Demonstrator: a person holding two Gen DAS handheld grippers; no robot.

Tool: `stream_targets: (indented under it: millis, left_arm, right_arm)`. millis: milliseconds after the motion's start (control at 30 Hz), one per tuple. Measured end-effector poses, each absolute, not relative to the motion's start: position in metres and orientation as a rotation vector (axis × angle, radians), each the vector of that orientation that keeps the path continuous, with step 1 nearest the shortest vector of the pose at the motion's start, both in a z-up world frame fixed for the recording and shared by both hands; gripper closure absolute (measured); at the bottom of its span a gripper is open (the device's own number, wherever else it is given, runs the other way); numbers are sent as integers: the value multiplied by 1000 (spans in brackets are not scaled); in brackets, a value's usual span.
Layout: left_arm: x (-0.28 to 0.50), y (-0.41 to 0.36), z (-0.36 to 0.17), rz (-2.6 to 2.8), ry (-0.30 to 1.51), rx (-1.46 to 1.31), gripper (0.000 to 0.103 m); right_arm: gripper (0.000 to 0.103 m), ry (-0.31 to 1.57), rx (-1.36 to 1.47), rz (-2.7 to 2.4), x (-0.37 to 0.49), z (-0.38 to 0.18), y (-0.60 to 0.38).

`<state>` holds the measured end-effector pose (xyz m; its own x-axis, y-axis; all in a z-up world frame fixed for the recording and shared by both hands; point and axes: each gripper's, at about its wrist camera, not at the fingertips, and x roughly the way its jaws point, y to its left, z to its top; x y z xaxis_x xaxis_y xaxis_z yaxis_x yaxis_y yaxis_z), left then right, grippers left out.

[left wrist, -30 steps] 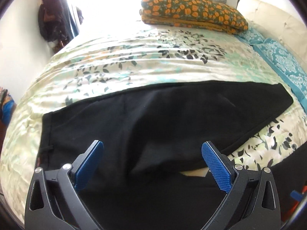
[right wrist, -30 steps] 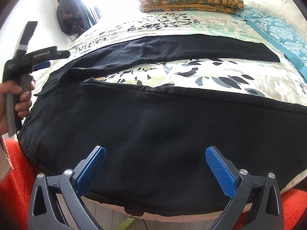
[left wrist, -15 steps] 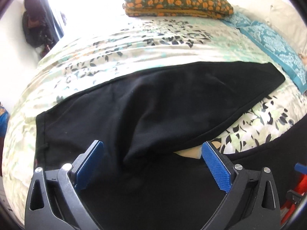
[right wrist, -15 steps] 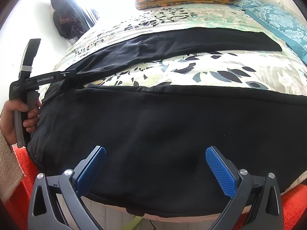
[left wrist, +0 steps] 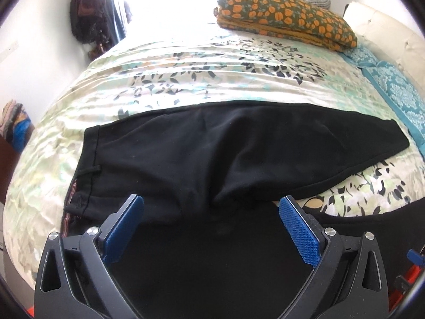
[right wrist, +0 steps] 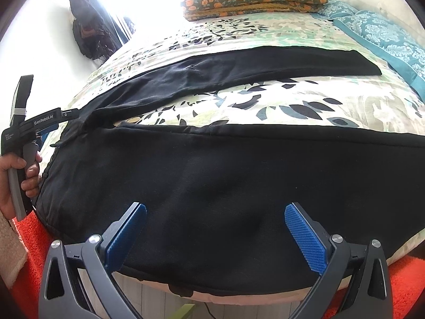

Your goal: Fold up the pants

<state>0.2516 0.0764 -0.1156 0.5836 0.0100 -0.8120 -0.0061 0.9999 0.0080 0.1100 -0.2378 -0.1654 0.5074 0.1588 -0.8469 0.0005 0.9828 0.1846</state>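
Observation:
Black pants (left wrist: 212, 154) lie spread on the floral bedspread, legs apart in a V, waistband at the left. In the left wrist view my left gripper (left wrist: 211, 223) is open and empty, hovering over the crotch area where the two legs meet. In the right wrist view the near leg (right wrist: 212, 191) drapes along the bed's front edge and the far leg (right wrist: 239, 69) runs across the bed. My right gripper (right wrist: 215, 228) is open and empty just above the near leg. The left gripper's body (right wrist: 29, 130), held in a hand, shows at the pants' waist end.
A folded orange-flowered blanket (left wrist: 287, 18) lies at the far end of the bed. Teal patterned pillows (right wrist: 385, 37) lie along the right side, by a white headboard (left wrist: 385, 34). Dark clothes (left wrist: 87, 18) hang on the left wall. An orange rug (right wrist: 403, 287) lies below the bed's front edge.
The left gripper has shifted and turned, so the waistband now shows farther right and the pants sit higher in its view. The right gripper has barely moved. Both stay open.

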Motion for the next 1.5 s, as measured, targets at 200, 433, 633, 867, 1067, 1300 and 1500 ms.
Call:
stream_targets:
  millis: [200,433,633,867,1067,1300,1500]
  left_arm:
    - [278,54,-120,7,952,4,1]
    - [306,18,-149,-23,1016,75,1]
    - [318,15,-189,7,1123,93,1]
    - [309,20,-153,-9,1010,80,1]
    - [321,36,-193,42,1068,78,0]
    - [312,35,-200,24,963,66,0]
    - [313,37,-203,20,938,62,0]
  right_arm:
    - [0,1041,172,106,112,-166,-238]
    - [0,1054,196,119,116,-168,-240]
    - [0,1051,224,125,117,-167,-244]
    - [0,943,308,60,119,-124,-297]
    - [0,900,354,-56,201,-96,-404]
    - [0,988,435,-227,357,-129,-552]
    - [0,1065,309,-317,445,-165,-594]
